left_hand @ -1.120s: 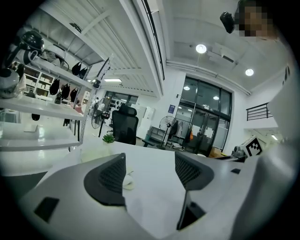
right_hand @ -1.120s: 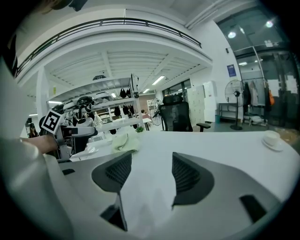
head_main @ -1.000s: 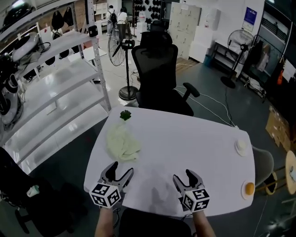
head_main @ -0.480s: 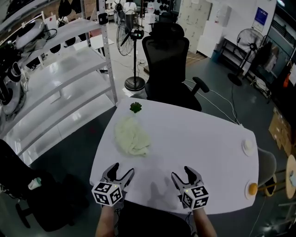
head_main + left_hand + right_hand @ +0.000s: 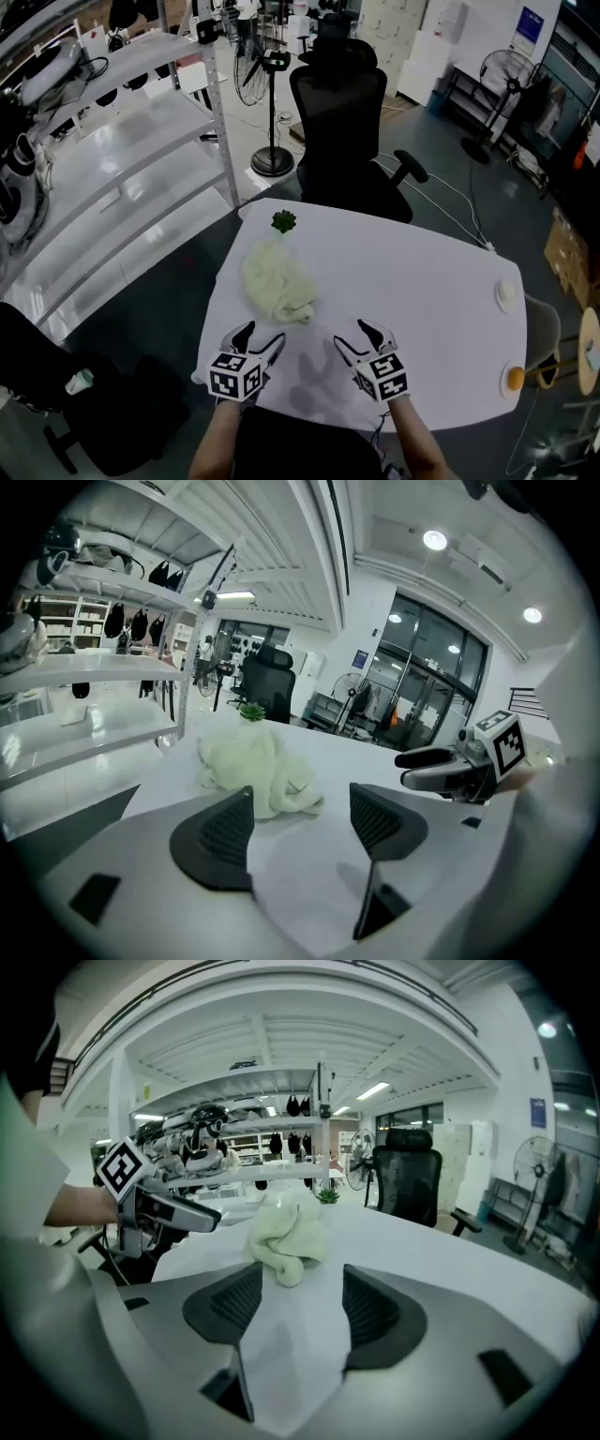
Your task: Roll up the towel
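**Head view, with both gripper views.** The towel (image 5: 278, 286), a pale green crumpled heap, is lying on the white table (image 5: 422, 281) toward its far left part. It is sitting just in front of a small green plant (image 5: 283, 222) and well apart from the near edge. It is not yet spread flat, so rolling is judged not to have begun.

The left gripper (image 5: 261, 335) is hovering low over the near part of the table. Its jaws are standing apart with only bare tabletop between them, and it is pointing at the towel's near edge, just beyond its tips. The right gripper (image 5: 355, 335) is hovering beside it, likewise released and empty, and is angling inward toward the same heap.

Both are being held open and aimed at the cloth, probably so that each can pinch a separate edge or corner and pull the heap flat. Because the fabric is soft and bunched, finding true corners is likely to be the difficulty. An office chair (image 5: 342, 122) is standing behind the table.
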Demonstrator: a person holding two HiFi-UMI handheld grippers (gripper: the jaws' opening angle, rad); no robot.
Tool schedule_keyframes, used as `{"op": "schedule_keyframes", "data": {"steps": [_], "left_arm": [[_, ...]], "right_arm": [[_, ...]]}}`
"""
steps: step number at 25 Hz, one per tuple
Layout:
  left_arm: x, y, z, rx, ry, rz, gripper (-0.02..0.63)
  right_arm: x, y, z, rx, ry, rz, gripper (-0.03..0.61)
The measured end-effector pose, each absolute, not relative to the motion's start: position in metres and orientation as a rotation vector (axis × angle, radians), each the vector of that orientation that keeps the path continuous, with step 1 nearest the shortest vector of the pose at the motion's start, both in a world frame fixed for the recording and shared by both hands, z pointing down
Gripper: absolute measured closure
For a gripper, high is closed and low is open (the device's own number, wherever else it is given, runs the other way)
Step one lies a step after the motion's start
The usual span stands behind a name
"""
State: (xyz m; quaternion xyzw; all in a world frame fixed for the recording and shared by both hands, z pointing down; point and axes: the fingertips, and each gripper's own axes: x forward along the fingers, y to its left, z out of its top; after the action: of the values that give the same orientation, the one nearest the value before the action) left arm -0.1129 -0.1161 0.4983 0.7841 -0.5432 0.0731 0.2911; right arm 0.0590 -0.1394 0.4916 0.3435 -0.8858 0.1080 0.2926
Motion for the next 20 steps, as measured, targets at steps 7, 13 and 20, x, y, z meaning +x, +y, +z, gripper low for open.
{"op": "schedule_keyframes", "data": {"steps": [7, 13, 20], "left_arm": [[-0.094, -0.148, 0.503, 2.146, -1.387, 0.29, 0.304], [-0.087, -0.161, 0.523, 2.126, -1.375, 0.371, 0.322], [-0.097, -0.176, 0.549, 2.044, -1.44, 0.457, 0.407]], "right_arm": [[0.026, -0.175, 0.506, 0.751, -2.295, 0.117, 0.319], [0.01, -0.201, 0.546, 0.617, -2.191, 0.012, 0.334], [-0.015, -0.215, 0.586, 0.467, -2.101, -0.102, 0.378]]}}
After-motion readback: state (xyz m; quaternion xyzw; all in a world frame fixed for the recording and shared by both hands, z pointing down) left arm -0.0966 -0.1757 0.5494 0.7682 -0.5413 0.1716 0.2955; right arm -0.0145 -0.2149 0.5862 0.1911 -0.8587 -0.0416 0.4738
